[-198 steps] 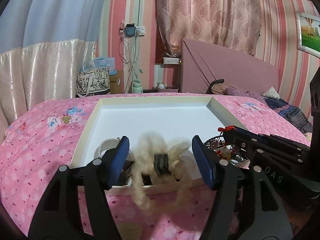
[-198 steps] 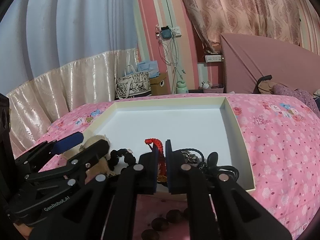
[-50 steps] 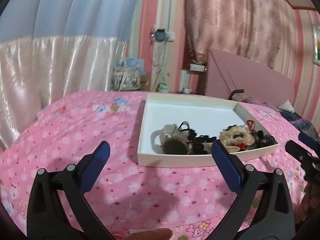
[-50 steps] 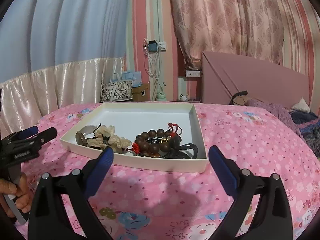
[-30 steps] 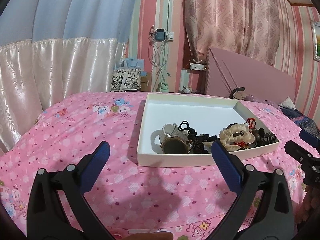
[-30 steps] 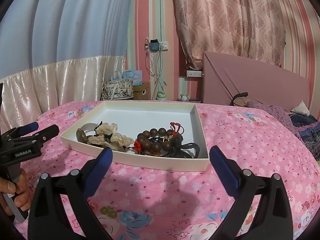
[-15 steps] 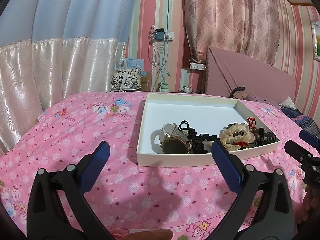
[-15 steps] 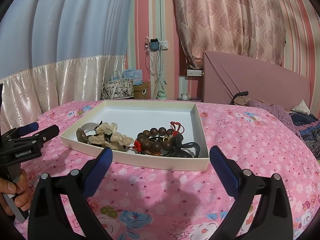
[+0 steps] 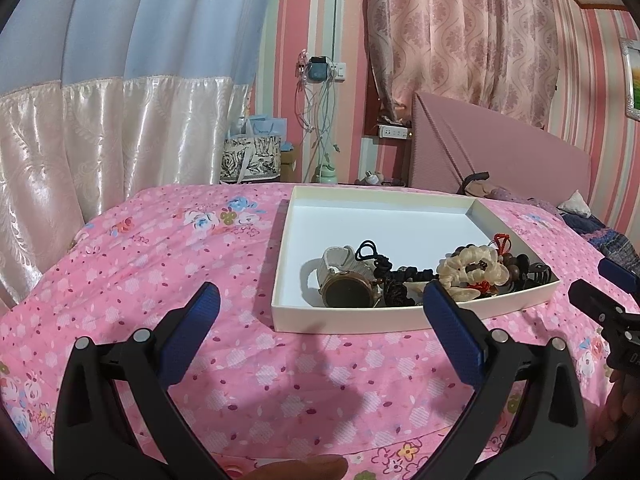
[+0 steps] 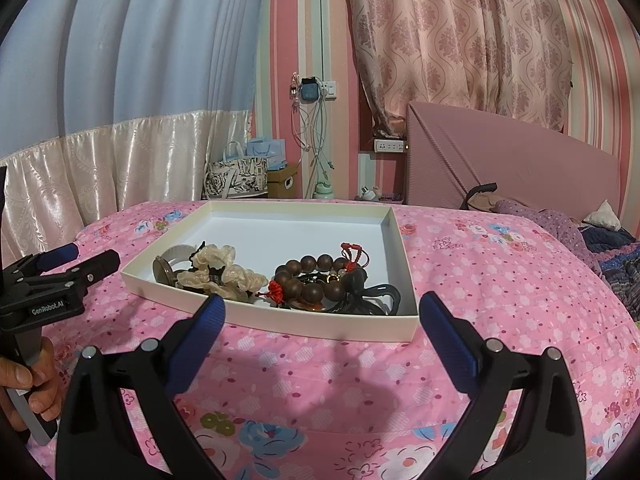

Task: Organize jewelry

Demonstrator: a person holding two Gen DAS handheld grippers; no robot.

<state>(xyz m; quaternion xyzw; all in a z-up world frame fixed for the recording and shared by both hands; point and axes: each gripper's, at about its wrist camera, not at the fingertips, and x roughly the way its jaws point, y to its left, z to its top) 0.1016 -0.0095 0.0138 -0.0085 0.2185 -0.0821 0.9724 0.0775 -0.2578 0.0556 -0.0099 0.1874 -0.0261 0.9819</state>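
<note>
Jewelry (image 10: 304, 280) lies heaped along the near side of a white tray (image 10: 320, 328) on the bed (image 10: 500, 300). Left gripper (image 9: 320, 320) and right gripper (image 10: 320, 322) hover before it, jaws wide apart, empty.

The near wall of the shallow white cardboard tray (image 9: 400, 318) hid the lower edges of the round dark-faced watch (image 9: 346, 293) and the cream ruffled scrunchie (image 9: 472, 266). In the right wrist view, the brown wooden bead bracelet (image 10: 308, 280) partly covered the tangle of black cords (image 10: 372, 298), too knotted to separate. At the lower left of that frame, the hand (image 10: 28, 384) was cut off by the edge. The framed picture (image 9: 633, 80) at the upper right of the left wrist view was cropped.
</note>
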